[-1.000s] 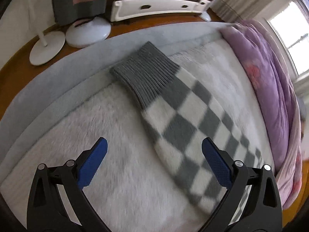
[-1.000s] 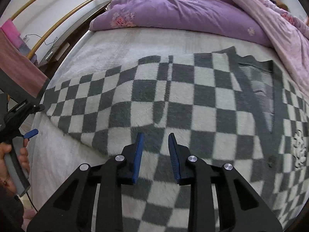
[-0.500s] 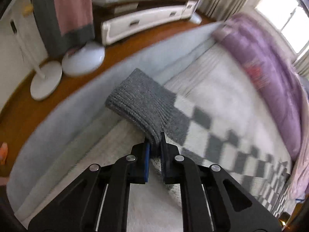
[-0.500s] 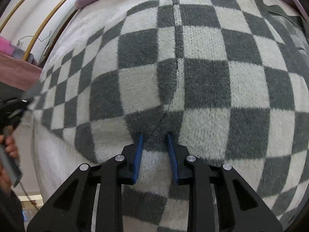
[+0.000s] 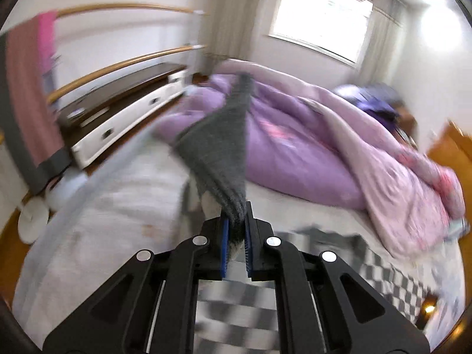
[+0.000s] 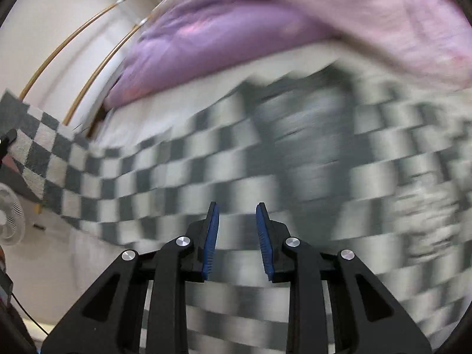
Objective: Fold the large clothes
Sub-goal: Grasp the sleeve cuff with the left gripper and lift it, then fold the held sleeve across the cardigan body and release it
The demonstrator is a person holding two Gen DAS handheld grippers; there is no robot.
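A large grey-and-white checkered sweater [image 6: 206,171] lies spread on the white bed. My left gripper [image 5: 236,230] is shut on its grey ribbed sleeve cuff [image 5: 221,153] and holds it lifted above the bed; the lifted sleeve [image 6: 32,147] shows at the left of the right wrist view. My right gripper [image 6: 237,224] hovers just above the sweater's body with its jaws a little apart and nothing between them. Both views are motion-blurred.
A bunched purple and pink duvet [image 5: 309,147] lies along the far side of the bed. A white and dark low cabinet [image 5: 124,112] stands beside the bed. A white fan [image 6: 10,215] stands on the floor at the left.
My left gripper has lifted the sleeve cuff off the bed and swung it toward the duvet side. My right gripper has pulled back from the sweater and its jaws have parted slightly.
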